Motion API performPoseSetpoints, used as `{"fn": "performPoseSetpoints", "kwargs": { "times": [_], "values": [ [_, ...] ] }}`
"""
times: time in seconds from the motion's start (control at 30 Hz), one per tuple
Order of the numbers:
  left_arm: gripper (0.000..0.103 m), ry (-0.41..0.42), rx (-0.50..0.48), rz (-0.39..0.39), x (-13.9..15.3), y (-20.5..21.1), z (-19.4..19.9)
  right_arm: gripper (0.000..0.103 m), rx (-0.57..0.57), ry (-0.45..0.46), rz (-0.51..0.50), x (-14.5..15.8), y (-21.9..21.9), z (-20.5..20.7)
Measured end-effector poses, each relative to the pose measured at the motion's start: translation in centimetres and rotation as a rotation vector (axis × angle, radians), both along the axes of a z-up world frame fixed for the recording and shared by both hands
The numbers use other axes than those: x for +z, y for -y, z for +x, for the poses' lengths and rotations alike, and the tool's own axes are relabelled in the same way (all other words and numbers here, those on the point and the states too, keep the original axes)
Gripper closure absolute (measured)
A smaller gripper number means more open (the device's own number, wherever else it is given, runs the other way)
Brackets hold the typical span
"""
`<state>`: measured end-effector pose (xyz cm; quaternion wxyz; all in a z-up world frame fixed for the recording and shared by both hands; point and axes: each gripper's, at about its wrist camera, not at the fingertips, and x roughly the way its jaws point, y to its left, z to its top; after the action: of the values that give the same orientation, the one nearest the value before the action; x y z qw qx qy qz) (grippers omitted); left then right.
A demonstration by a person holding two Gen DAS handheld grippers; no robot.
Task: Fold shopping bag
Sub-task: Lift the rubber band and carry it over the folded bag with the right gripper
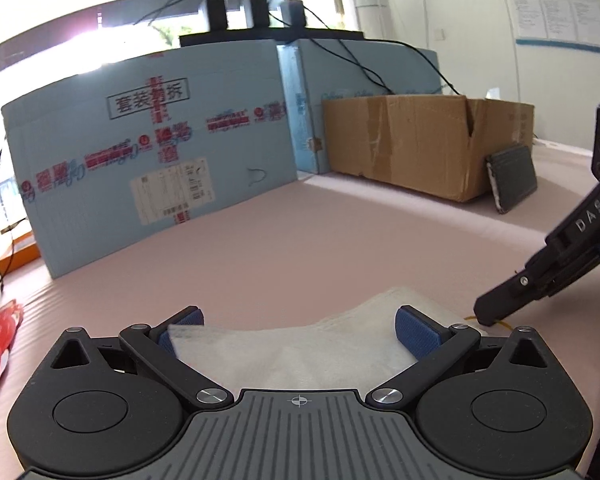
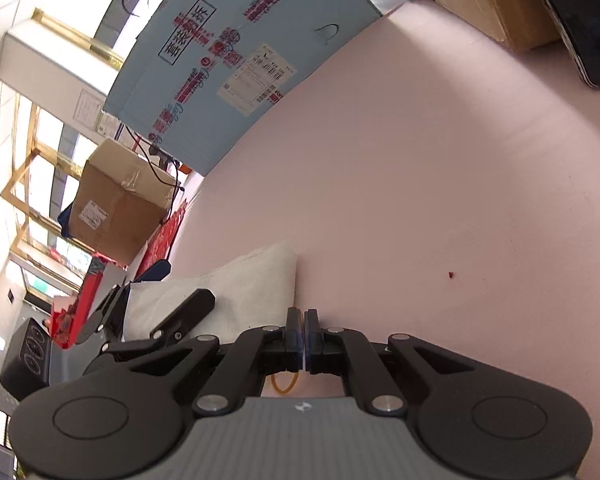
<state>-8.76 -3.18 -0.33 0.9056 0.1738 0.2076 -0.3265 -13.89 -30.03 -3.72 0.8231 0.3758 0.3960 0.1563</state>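
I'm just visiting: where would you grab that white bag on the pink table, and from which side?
Grab the white shopping bag by its free near corner, coming in low from the near side. It lies flat and limp, so only an edge gives purchase. The left hand-held gripper already straddles it, open.

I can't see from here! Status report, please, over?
Left hand-held gripper open around white bag. Right hand-held gripper shut at bag's edge by yellow cord. Pink table ahead, nothing blocking.

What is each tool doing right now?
Left tool: open, fingers either side of the white shopping bag.
Right tool: closed; whether it holds anything cannot be told.
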Motion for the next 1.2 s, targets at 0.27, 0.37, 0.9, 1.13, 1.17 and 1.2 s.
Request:
{"fn": "performPoseSetpoints", "kwargs": {
  "times": [0.27, 0.37, 0.9, 1.13, 1.17, 1.2],
  "values": [
    [0.000, 0.131, -0.108, 0.306, 0.2, 2.9, -0.9, 0.091, 0.043, -0.013, -0.026, 0.2, 0.0, -0.1],
    [0.000, 0.211, -0.176, 0.431, 0.4, 4.3, -1.7, 0.090, 0.087, -0.008, -0.099, 1.1, -0.7, -0.3],
    [0.000, -0.004, -0.236, 0.086, -1.0, 0.8, 1.7, 0.101, 0.041, -0.032, 0.009, -0.1, -0.5, 0.1],
    [0.000, -0.015, -0.245, 0.070, -1.2, 0.9, 1.6, 0.101, -0.086, -0.092, 0.270, -2.5, 1.0, 0.9],
    [0.000, -0.011, -0.245, 0.071, -1.2, 0.9, 1.5, 0.101, -0.088, -0.093, 0.271, -2.6, 1.0, 1.1],
    [0.000, -0.010, -0.245, 0.072, -1.2, 1.0, 1.5, 0.100, -0.091, -0.093, 0.272, -2.6, 1.0, 1.2]
  ]
}}
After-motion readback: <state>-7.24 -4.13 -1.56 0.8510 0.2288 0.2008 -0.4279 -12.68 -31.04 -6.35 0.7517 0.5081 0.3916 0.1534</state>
